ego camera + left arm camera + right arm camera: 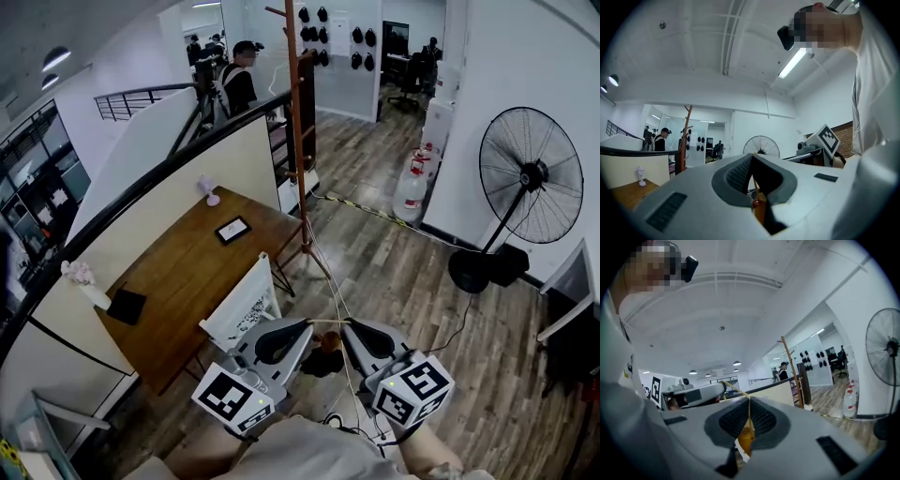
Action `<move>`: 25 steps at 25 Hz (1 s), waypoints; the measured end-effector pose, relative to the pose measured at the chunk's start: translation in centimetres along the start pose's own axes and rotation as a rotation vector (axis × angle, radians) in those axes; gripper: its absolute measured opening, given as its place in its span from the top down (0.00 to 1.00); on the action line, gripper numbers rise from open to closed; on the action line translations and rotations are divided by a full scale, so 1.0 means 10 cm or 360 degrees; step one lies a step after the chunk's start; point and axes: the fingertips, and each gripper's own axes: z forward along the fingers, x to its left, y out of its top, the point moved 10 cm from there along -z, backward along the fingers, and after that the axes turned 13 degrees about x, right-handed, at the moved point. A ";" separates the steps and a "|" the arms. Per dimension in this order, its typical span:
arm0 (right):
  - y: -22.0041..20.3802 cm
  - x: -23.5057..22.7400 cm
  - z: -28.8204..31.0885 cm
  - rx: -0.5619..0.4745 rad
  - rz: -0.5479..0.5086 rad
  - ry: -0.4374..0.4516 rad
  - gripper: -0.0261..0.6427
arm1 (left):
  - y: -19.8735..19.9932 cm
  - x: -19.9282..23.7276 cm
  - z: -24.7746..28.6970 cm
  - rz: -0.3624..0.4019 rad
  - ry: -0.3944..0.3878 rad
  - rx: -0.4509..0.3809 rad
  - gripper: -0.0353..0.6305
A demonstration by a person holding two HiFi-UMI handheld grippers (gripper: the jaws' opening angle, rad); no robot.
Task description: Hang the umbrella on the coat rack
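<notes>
a: what are the grippers doing?

b: the left gripper [751, 161] is pinched tight, its jaws together on a thin cord [753, 185] that runs down between the pads to a small reddish bead. the right gripper [749, 401] is clenched the same way on a yellowish stretch of that cord, with an orange-brown piece hanging just under its pads.

a: and the umbrella itself?

b: in the head view the two grippers sit tip to tip, close in front of the person, with the cord stretched between them. just below hangs a brown knob and a dark bundle [323, 362]. it's small and half hidden there, so i'd only say it's probably the folded umbrella, carried by its loop over the wooden floor [412, 281].

a: where's the coat rack?

b: well apart from them. the coat rack [297, 112] stands upright ahead, past the corner of the wooden table [187, 281], and its upper pegs [278, 12] look bare. both gripper views show it in the distance too. a standing fan [530, 178] is off to the right.

a: so how far along is it?

b: by my reading, the pick-up is done and the loop is held open by both grippers. carrying it across to the rack, lifting it to peg height, slipping the loop over a peg and letting go are not yet done.
</notes>
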 end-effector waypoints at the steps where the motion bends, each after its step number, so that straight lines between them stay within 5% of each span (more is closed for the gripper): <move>1: 0.01 -0.02 0.00 -0.0004 -0.0003 0.0005 0.95 | 0.01 0.00 0.01 0.0002 0.0006 -0.0001 0.95; 25: -0.02 -0.93 0.09 -0.0006 -0.0012 0.0105 0.95 | -0.12 0.01 0.82 -0.0002 0.0072 0.0050 0.95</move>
